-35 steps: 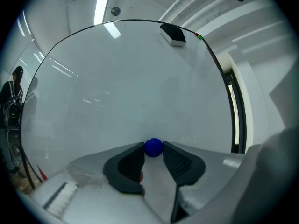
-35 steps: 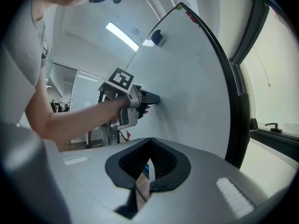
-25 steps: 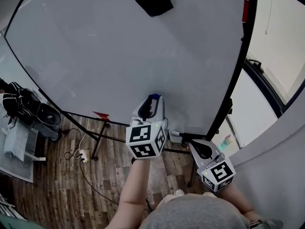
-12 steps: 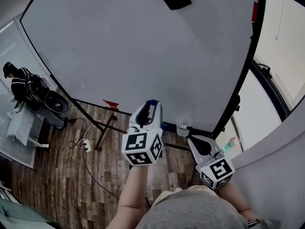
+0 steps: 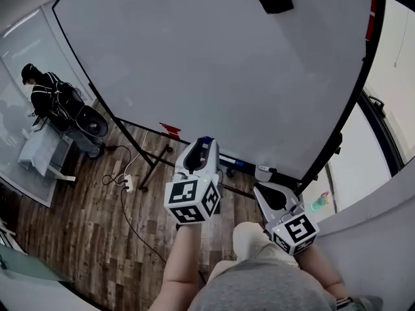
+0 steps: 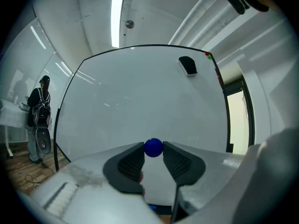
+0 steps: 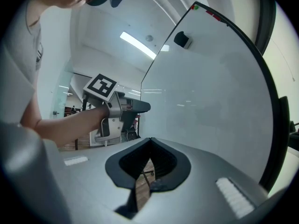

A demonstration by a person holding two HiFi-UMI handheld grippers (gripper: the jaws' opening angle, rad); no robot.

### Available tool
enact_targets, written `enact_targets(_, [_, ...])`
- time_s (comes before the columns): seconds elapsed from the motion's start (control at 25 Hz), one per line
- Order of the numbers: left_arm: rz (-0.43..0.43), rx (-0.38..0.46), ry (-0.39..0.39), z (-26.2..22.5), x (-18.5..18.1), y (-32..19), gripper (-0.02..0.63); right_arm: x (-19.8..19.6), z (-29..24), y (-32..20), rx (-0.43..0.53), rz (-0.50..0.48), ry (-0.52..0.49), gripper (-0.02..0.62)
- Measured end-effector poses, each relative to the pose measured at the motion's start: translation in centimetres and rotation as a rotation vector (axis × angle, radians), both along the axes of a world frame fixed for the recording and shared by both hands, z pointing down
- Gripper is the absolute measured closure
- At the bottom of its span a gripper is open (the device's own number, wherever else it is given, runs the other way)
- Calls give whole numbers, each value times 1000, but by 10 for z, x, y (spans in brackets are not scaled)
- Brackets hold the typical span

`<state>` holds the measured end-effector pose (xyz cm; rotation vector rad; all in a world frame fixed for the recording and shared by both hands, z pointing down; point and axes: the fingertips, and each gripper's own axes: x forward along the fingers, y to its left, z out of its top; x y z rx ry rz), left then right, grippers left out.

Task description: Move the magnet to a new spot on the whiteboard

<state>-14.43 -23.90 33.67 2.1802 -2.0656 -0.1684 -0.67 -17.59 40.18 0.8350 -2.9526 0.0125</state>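
While the grey right gripper (image 7: 150,141) hangs low by the person's body, jaws pressed together on nothing, the grey left gripper (image 5: 204,142) pinches the small round blue magnet (image 6: 153,147) at its tips, held off the large white whiteboard (image 6: 140,101). The magnet looks light, hard and probably slick, so it is best squeezed across its middle. A black eraser (image 6: 188,65) sits high on the board.
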Motion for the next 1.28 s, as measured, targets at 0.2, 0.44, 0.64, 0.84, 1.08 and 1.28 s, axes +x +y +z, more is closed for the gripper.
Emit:
enact_targets(0.2, [-46,5,3,-2,-23,9,472,-19,2,3,-3,-50,13,598])
enact_targets(0.44, [-82,10,-12,1,-59,5,472,-57,14,-3,-6,-111,16,598])
enact_targets(0.64, [-87,12,-19,-2,-86,-11,472,-89,10,-21,-1,-131,5,598])
enact_targets(0.84, [-80,14,-33,-1,-118,-30,472,-126,12,-36,-6,-140,-5,598])
enact_targets(1.08, [-86,-5,-33,7,-168,-57,471,-181,15,-59,-16,-157,-7,598])
enact_targets(1.28, [-87,-15,-40,10,-203,-81,472,-218,11,-81,-17,-168,-13,598])
